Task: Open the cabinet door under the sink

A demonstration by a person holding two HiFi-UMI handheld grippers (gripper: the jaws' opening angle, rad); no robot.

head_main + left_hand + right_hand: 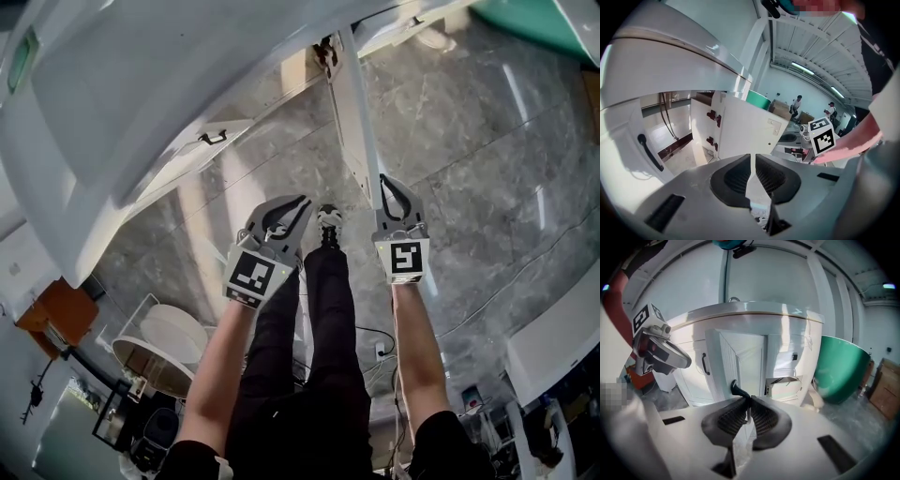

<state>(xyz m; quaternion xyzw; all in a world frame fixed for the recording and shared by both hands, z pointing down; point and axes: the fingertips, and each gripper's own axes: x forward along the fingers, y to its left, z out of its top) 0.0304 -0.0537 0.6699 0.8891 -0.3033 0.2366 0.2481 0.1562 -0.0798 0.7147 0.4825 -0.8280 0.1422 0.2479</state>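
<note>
Right gripper view shows the right gripper [749,401] with its fingers pinching the dark handle [736,389] of the cabinet door [740,357]. The grip sits on the handle because that is the point farthest from the hinge side, so it gives the most leverage for swinging the panel.

Head view shows the door [354,112] already standing well out from the cabinet front under the sink [141,94]. It appears edge-on between the two grippers. The left gripper [298,204] hovers just beside the door and apart from it, apparently kept clear of the swing.

Left gripper view shows that gripper's fingers [736,176] drawn nearly together with nothing between them. Beyond them is the door's inner face with its hinges [713,116].

Orientation: the door's long axis is upright. Its free edge points out of the cabinet toward the person, and its handle side faces the right gripper. The task looks close to complete.
</note>
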